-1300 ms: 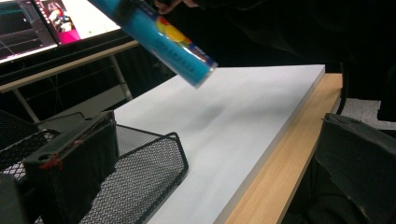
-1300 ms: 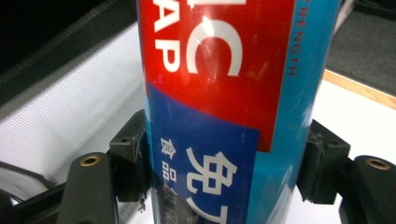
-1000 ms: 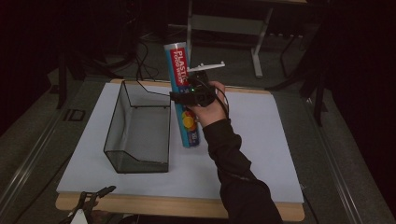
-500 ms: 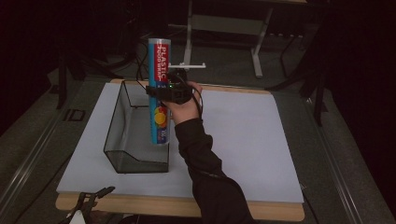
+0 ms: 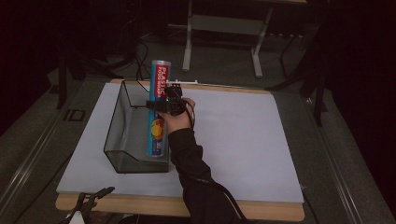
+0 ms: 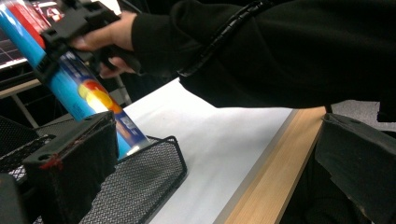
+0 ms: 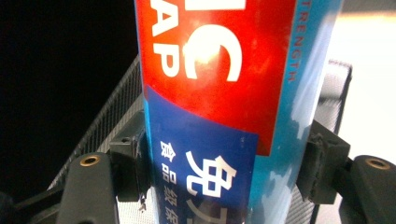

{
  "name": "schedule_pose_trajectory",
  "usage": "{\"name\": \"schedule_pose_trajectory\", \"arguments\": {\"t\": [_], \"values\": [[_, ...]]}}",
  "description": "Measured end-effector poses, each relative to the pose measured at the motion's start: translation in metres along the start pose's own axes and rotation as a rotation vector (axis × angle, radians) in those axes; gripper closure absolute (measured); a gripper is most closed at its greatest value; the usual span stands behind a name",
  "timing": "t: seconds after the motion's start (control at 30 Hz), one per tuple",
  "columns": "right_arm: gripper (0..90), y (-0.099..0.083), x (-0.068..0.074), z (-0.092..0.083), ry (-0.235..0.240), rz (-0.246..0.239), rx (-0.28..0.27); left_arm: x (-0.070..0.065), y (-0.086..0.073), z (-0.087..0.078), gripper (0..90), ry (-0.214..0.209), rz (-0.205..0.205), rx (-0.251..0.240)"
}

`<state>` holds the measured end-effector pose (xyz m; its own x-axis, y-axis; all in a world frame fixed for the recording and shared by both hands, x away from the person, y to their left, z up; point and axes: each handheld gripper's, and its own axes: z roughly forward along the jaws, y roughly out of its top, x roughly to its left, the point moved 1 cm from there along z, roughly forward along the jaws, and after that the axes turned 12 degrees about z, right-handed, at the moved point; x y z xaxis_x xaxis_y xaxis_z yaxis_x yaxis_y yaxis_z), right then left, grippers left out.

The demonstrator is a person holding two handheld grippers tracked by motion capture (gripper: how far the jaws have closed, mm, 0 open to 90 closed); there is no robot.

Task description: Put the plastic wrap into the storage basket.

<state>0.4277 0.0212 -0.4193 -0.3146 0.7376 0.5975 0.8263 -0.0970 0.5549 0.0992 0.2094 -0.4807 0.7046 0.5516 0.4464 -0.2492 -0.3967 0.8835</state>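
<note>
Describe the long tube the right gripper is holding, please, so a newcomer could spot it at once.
Start at the white sheet covering the table, then go to the black mesh basket on its left side. The tube slants into that basket, clamped mid-length by the right gripper. It is the scene's one colourful object: blue with a red panel and white lettering.

The right gripper (image 5: pixel 161 103) was clamped with its 2 jaws shut, arm reaching forward in a dark sleeve (image 5: pixel 196 177); the left gripper (image 5: pixel 91 200) sat low at the near edge.

A white sheet (image 5: pixel 243 140) covers the light wooden tabletop (image 5: pixel 261 211); a grey metal stand (image 5: pixel 224 28) sits beyond on dark floor
</note>
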Motion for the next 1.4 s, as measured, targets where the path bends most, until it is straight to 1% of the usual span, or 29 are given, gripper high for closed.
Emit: {"name": "schedule_pose_trajectory", "arguments": {"t": [0.03,0.13,0.17,0.2,0.23,0.27,0.3,0.37,0.43,0.5,0.57,0.6,0.63,0.67,0.7,0.77,0.9,0.93,1.0,1.07,1.23,1.27,1.33,1.4], "values": [[31.7,-0.002,-0.002,0.002,-0.016,0.01,0.015,0.0,0.0,0.0,0.1,0.0,0.0,0.001],[31.7,-0.008,-0.008,0.009,-0.067,0.012,0.056,0.0,0.0,0.0,0.1,0.0,0.0,0.0],[31.7,-0.008,-0.008,0.009,-0.067,0.012,0.056,0.0,0.0,0.0,0.1,0.0,0.0,0.0],[31.7,-0.009,-0.01,0.011,-0.07,0.024,0.068,0.0,0.0,0.0,0.1,0.0,-0.001,0.001],[31.6,-0.012,-0.015,0.016,-0.059,0.063,0.091,0.0,0.0,0.001,0.1,-0.002,0.001,0.006],[31.6,-0.012,-0.015,0.016,-0.059,0.063,0.091,0.0,0.0,0.001,0.1,-0.002,0.001,0.006],[31.7,-0.015,-0.017,0.021,-0.075,0.064,0.098,-0.001,-0.001,0.001,0.1,-0.005,0.007,0.015],[31.7,-0.015,-0.017,0.022,-0.072,0.068,0.092,-0.001,0.0,0.001,0.1,-0.006,0.011,0.014],[31.6,-0.015,-0.016,0.024,-0.083,0.075,0.088,-0.001,0.0,0.001,0.1,-0.006,0.009,0.01],[31.6,-0.018,-0.014,0.028,-0.103,0.075,0.064,-0.001,-0.001,0.001,0.1,-0.005,0.004,0.009],[31.6,-0.018,-0.014,0.028,-0.103,0.075,0.064,-0.001,-0.001,0.001,0.1,-0.005,0.004,0.01],[31.5,-0.019,-0.014,0.029,-0.107,0.078,0.052,-0.001,0.0,0.001,0.1,-0.006,0.009,0.011],[31.5,-0.022,-0.015,0.035,-0.121,0.089,0.021,-0.001,0.0,0.001,0.1,-0.005,0.011,0.01],[31.5,-0.024,-0.016,0.037,-0.127,0.094,0.017,-0.001,0.0,0.001,0.1,-0.006,0.011,0.01],[31.5,-0.025,-0.017,0.039,-0.133,0.104,0.024,-0.001,0.0,0.001,0.1,-0.006,0.011,0.01],[31.4,-0.026,-0.018,0.045,-0.135,0.105,0.032,-0.001,0.0,0.001,0.1,-0.006,0.008,0.011],[31.3,-0.027,-0.022,0.053,-0.164,0.115,0.046,-0.001,0.0,0.0,0.1,-0.005,0.009,0.01],[31.2,-0.028,-0.024,0.056,-0.179,0.107,0.048,-0.001,0.0,0.0,0.1,-0.005,0.009,0.01],[31.1,-0.03,-0.025,0.061,-0.196,0.11,0.055,-0.001,0.0,0.0,0.1,-0.005,0.01,0.009],[31.0,-0.033,-0.026,0.064,-0.202,0.109,0.047,-0.001,0.0,0.0,0.1,-0.005,0.009,0.009],[30.1,-0.036,-0.026,0.067,-0.219,0.079,0.03,-0.001,0.0,-0.001,0.1,-0.006,0.007,0.009],[29.6,-0.036,-0.025,0.067,-0.227,0.069,0.026,-0.001,0.0,-0.001,0.1,-0.006,0.008,0.011],[28.7,-0.036,-0.022,0.067,-0.253,0.019,0.013,-0.002,0.0,0.0,0.1,-0.006,0.009,0.011],[27.7,-0.036,-0.02,0.066,-0.275,-0.021,0.007,-0.002,0.0,0.0,0.1,-0.007,0.01,0.013]]}}
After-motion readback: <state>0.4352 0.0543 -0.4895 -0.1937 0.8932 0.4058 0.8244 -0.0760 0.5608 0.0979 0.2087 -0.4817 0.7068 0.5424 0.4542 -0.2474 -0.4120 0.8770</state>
